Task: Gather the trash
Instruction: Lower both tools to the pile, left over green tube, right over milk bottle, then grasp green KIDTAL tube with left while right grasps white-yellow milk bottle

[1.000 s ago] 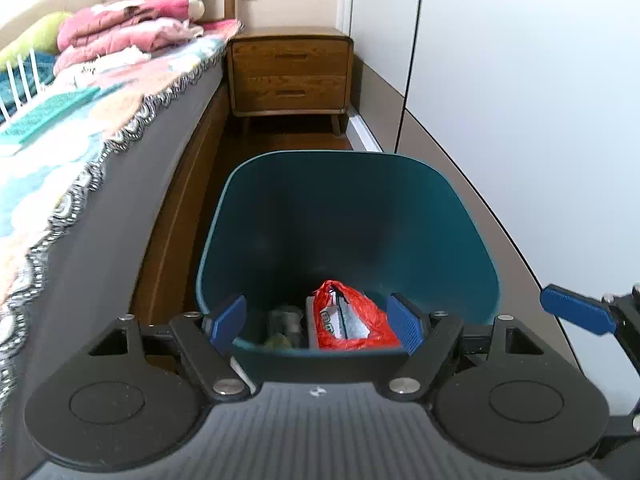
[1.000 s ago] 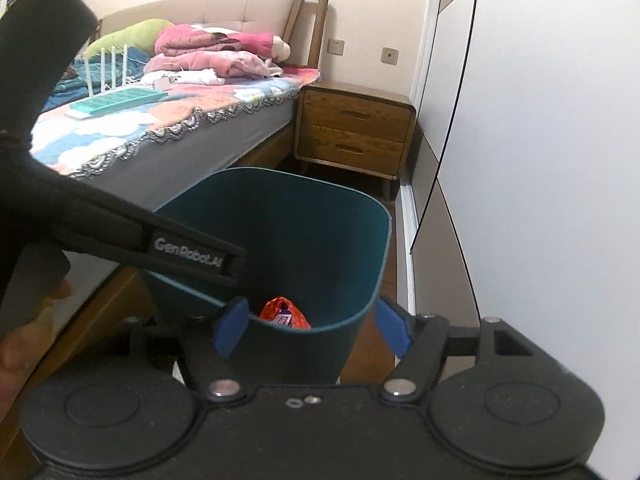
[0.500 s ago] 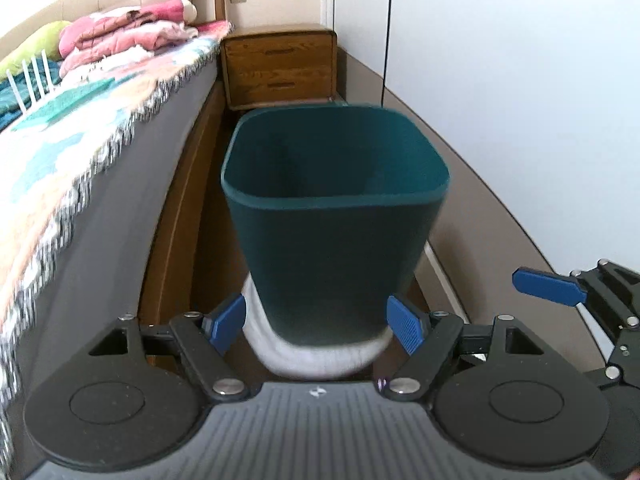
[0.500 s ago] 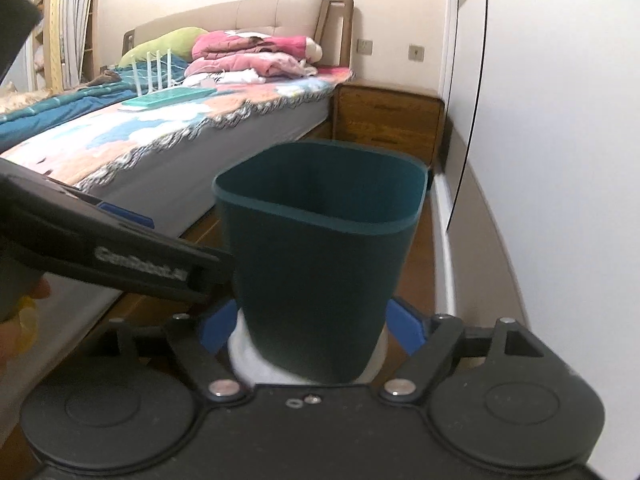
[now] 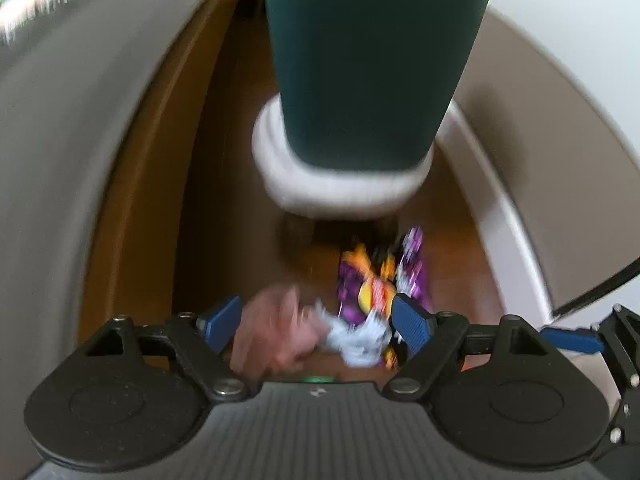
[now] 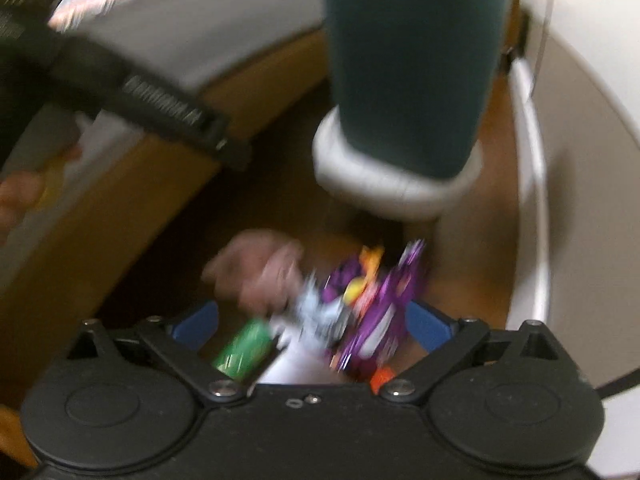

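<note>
Wooden floor beside bed

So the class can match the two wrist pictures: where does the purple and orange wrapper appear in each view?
Left wrist view: the purple and orange wrapper lies on the floor, lower centre-right, by the right blue pad.
Right wrist view: the same wrapper lies lower centre-right, between the blue pads.
Shared landmark: the dark green bin, upper centre in both, beyond the wrapper.
</note>
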`<state>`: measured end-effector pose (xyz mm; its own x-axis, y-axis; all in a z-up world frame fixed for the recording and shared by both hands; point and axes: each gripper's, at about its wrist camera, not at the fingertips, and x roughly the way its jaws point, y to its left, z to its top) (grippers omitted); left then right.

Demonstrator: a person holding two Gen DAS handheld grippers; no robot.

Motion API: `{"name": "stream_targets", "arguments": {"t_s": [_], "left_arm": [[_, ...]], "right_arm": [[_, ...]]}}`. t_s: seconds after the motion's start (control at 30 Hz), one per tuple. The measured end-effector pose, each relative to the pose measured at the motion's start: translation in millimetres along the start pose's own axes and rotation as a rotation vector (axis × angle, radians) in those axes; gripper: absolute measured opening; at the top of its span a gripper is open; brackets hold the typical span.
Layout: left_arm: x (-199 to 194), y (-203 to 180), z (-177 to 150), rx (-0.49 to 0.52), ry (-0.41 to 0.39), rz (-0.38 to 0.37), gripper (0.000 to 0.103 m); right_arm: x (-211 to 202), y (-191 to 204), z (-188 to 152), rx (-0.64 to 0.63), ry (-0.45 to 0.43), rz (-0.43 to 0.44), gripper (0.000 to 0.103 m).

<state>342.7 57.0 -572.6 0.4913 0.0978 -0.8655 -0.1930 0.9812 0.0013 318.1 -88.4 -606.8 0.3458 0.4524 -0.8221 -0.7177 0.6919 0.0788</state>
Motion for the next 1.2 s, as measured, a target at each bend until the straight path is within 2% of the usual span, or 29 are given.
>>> {"name": "stream_targets", "arguments": {"t_s": [0.13,0.3,0.5,0.6,0.73,0.83,0.97,1.2], "left_arm": [[43,-2,-29,-0.007,0.105,0.015,0.082],[106,-8,-70,0.006,0.283,0.023,0.082],[163,-7,-111,0.056,0.372,0.07,0.082],[183,-2,-125,0.052,0.407,0.064,0.082],[203,3,-138,0.065,0.437,0.061,0.082],[215,4,-147,0.082,0.454,0.055,0.082],[224,4,-156,0.093,0.472,0.039,0.082],[238,5,-169,0.073,0.512,0.004,0.081]], "right_arm": [[36,17,-27,-0.027,0.138,0.019,0.101],[79,37,-68,-0.025,0.318,0.047,0.101],[118,59,-98,-0.114,0.472,0.081,0.098],[136,68,-109,-0.167,0.534,0.086,0.097],[150,81,-124,-0.246,0.587,0.08,0.097],[158,88,-136,-0.305,0.614,0.055,0.092],[163,97,-147,-0.382,0.626,0.037,0.089],[173,104,-160,-0.466,0.642,-0.011,0.074]]}}
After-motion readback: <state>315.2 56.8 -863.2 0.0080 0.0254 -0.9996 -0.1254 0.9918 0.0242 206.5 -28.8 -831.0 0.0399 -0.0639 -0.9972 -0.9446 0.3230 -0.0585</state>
